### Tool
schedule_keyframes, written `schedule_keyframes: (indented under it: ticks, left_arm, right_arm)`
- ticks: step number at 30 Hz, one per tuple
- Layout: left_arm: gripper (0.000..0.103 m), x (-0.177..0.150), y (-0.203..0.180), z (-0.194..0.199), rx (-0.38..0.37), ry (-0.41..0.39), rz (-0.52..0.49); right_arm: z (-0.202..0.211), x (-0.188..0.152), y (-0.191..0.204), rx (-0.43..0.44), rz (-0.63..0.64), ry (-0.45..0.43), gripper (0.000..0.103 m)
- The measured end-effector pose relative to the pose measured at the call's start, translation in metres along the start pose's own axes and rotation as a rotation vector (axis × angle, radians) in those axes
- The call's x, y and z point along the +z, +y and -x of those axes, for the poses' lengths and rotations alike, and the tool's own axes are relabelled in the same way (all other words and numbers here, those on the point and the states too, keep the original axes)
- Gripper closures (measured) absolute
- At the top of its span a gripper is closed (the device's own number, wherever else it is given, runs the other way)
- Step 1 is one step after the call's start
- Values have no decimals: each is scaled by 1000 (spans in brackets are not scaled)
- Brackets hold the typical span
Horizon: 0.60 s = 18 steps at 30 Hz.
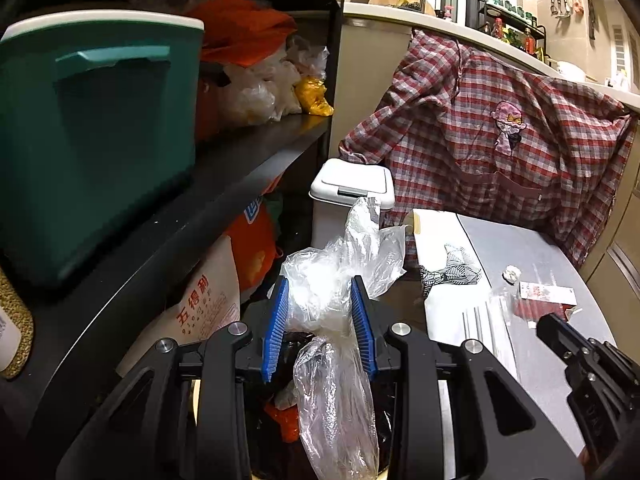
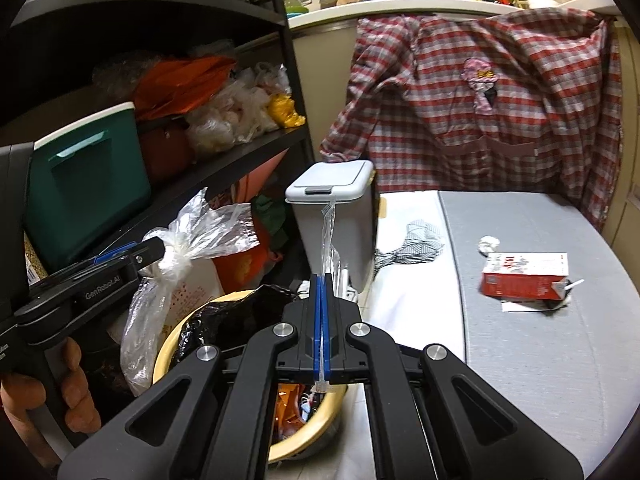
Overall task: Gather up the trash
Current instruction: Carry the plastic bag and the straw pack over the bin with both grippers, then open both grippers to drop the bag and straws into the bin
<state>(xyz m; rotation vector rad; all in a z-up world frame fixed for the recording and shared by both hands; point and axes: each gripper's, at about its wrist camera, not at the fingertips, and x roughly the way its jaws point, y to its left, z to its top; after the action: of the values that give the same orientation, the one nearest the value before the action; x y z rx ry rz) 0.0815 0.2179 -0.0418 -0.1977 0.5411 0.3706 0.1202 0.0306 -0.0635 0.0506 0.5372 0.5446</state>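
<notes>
My left gripper (image 1: pixel 320 300) is shut on a crumpled clear plastic bag (image 1: pixel 332 264) that bulges between its blue pads and hangs down over a yellow bin (image 2: pixel 172 344) lined with black plastic. My right gripper (image 2: pixel 322 280) is shut on a thin clear plastic strip (image 2: pixel 327 236) that stands up out of its tips. In the right wrist view the left gripper (image 2: pixel 154 246) and the bag (image 2: pixel 208 232) are at the left, with a hand on the handle. The right gripper (image 1: pixel 546 322) shows at the lower right of the left wrist view.
A red and white carton (image 2: pixel 524 276) and a crumpled paper ball (image 2: pixel 489 244) lie on the grey table (image 2: pixel 540 360). A white lidded bin (image 2: pixel 332 184) stands behind. Black shelves (image 1: pixel 240 160) with a green cooler (image 1: pixel 100 132) crowd the left. A plaid shirt (image 1: pixel 500 140) hangs behind the table.
</notes>
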Motion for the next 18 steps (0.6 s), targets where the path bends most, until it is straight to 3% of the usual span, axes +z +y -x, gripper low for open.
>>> schedule_keyframes:
  ticks: [18]
  left_arm:
    - [72,-14,23,-19,38,93,24]
  right_arm:
    - [-47,-13,40,105,34,72,102]
